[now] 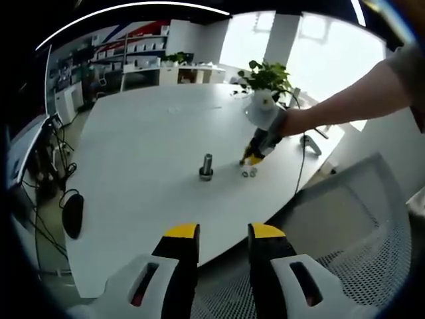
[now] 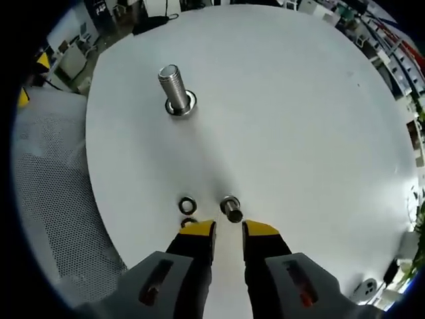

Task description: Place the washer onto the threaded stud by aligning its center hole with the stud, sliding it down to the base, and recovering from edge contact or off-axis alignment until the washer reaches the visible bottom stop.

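Left gripper [image 1: 224, 232], seen in the left gripper view, rises from the bottom edge with its yellow-tipped jaws parted and nothing between them; it hangs over the near rim of the white table [image 1: 139, 166], above a grey mesh chair [image 1: 345, 226]; the threaded stud [image 1: 206, 167] stands upright on its base near the table's middle; the right gripper [image 1: 252, 158], held by a person's hand [image 1: 285, 123], rests its tip on the tabletop to the right of the stud, apart from it; two small washers [image 1: 250, 173] lie just beside that tip; a black mouse [image 1: 73, 214] lies at the table's left edge; a potted plant [image 1: 267, 90] stands at the far side.

Right gripper, in the right gripper view [image 2: 228, 229], has its jaws apart and grips nothing; its tips sit low over the table [image 2: 299, 119]; a washer [image 2: 187, 204] lies flat just ahead of the left jaw tip; a second ring, probably another washer [image 2: 188, 221], is partly hidden at that tip; a short metal piece [image 2: 231, 207] lies just ahead of the gap; the threaded stud [image 2: 175, 92] stands well apart, farther across the table, with no washer visible on its shaft.
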Demonstrator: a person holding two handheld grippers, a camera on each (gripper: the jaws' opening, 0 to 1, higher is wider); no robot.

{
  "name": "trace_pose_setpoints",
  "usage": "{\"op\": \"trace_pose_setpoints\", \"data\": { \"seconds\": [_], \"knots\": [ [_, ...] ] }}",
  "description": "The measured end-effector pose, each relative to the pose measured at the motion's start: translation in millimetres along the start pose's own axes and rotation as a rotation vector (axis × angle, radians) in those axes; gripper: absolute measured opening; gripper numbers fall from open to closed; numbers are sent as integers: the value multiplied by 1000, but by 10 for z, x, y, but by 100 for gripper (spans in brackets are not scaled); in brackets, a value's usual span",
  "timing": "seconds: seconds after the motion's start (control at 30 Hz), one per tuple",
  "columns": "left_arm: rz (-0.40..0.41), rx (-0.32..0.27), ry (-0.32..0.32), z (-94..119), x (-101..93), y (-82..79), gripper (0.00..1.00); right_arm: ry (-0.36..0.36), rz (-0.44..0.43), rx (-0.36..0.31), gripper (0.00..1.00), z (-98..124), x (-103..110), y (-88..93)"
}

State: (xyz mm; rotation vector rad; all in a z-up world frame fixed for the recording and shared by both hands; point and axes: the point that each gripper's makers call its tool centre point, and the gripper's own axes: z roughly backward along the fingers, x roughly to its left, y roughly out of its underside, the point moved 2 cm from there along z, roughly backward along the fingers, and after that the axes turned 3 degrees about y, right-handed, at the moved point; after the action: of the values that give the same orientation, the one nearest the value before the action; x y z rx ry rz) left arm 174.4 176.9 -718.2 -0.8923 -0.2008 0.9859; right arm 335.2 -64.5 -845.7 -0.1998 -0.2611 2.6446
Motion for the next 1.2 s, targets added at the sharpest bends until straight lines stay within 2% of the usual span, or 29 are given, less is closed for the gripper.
{"op": "trace_pose_setpoints", "data": {
  "seconds": [0.2, 0.47, 0.67, 1.03, 1.2],
  "knots": [
    [0, 13, -1, -9, 4, 20, 27, -25, 36, 13, 19, 6, 110, 106],
    [-4, 19, 0, -14, 1, 26, 27, -54, 55, -8, 19, 9, 170, 99],
    [-5, 25, 1, -16, -6, 32, 27, -60, 118, 22, 19, -40, 240, 151],
    [-6, 30, 0, -24, -5, 39, 27, -64, 144, 6, 17, -82, 211, 170],
    [-5, 30, 0, -26, -3, 38, 27, -59, 181, 32, 17, -87, 226, 155]
  ]
}}
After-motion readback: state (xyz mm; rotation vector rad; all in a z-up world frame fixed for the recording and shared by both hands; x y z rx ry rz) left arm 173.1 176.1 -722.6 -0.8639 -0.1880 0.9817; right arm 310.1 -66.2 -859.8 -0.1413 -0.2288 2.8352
